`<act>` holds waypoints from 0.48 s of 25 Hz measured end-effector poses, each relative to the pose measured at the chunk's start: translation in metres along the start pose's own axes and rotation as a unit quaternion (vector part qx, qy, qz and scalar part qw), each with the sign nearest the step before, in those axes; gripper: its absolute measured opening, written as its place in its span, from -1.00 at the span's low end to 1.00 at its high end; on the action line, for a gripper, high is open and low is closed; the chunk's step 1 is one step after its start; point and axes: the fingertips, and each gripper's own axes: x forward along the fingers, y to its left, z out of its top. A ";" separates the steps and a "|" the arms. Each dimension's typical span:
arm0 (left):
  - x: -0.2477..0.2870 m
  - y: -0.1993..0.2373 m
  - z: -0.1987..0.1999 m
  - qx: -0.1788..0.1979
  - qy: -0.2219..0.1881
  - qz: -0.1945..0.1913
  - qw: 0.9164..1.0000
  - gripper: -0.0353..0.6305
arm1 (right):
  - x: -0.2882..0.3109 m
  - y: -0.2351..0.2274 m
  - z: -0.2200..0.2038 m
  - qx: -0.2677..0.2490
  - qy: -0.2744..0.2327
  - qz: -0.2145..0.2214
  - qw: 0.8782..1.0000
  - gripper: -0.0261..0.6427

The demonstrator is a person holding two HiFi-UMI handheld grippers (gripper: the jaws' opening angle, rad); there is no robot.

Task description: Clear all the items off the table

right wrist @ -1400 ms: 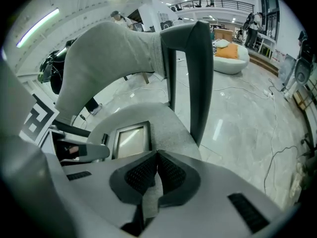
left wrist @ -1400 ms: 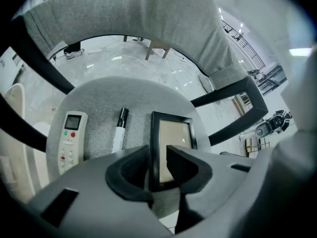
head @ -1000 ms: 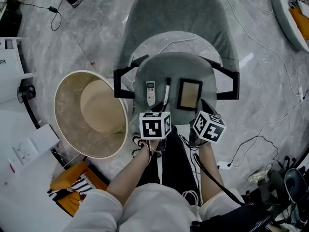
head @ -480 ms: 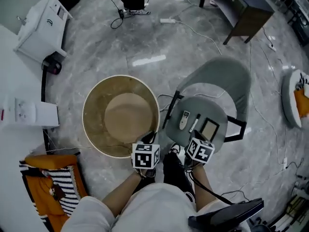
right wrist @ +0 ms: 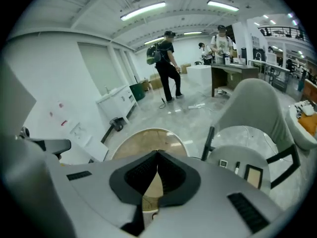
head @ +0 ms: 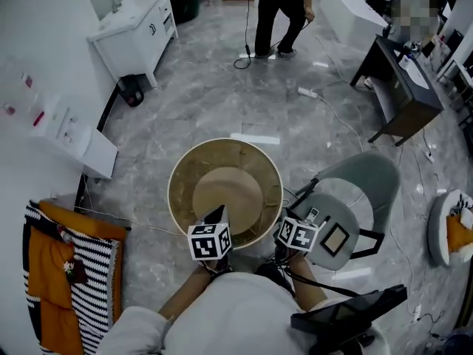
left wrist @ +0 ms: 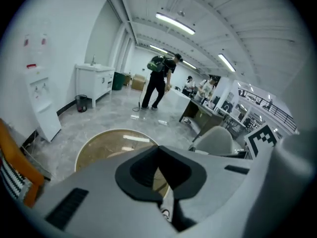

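Left gripper (left wrist: 158, 148): jaws shut, nothing between them; it hangs at the near rim of the round desk (head: 222, 187), whose tan top shows no items. Right gripper (right wrist: 157, 155): jaws likewise pressed together and empty. Just right of it the remote (right wrist: 223, 163), pen (right wrist: 237, 168) and frame (right wrist: 253, 176) lie on the seat of the grey chair (right wrist: 257, 103), so I judge the clearing done or nearly so. Room: grey marble floor (head: 199, 102) with loose cables, striped orange cloth (head: 66, 272) lower left, white cabinet (head: 137, 21) upper left, a person (head: 277, 6) standing at top, dark side table (head: 403, 87) upper right.
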 end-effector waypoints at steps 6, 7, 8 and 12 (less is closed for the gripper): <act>-0.050 0.049 0.064 0.006 -0.083 -0.004 0.997 -0.87 | -0.022 0.085 0.068 -0.027 -0.069 0.046 0.996 -0.85; -0.058 0.056 0.072 0.011 -0.094 0.000 0.996 -0.87 | -0.026 0.094 0.075 -0.032 -0.079 0.050 0.995 -0.85; -0.065 0.062 0.080 0.015 -0.104 0.004 0.994 -0.87 | -0.031 0.101 0.083 -0.039 -0.088 0.055 0.994 -0.85; -0.083 0.075 0.095 0.017 -0.135 0.026 0.990 -0.87 | -0.054 0.120 0.104 -0.079 -0.130 0.081 0.985 -0.85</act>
